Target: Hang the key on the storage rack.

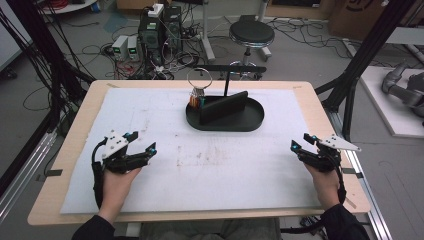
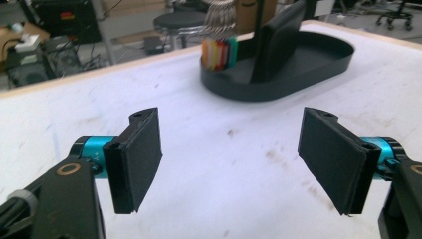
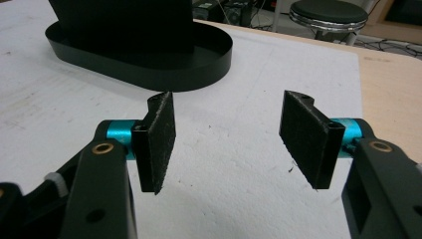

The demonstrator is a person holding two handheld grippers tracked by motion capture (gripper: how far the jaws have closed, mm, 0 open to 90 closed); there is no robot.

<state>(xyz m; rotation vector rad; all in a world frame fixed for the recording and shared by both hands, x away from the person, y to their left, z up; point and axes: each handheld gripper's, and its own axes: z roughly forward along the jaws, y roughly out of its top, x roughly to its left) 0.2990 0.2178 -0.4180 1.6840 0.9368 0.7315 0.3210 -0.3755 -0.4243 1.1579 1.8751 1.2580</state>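
Both tools point(image 1: 141, 143) point(image 1: 302, 141) wide open, empty.

A black oval tray point(image 1: 225, 120) sits at the far middle of the desk point(image 1: 75, 150) (a ring of coloured tags point(image 1: 197, 97) at its left end). The left claw point(image 1: 140, 142) and right claw point(image 1: 301, 141) rest apart, both gaping, nothing between them.
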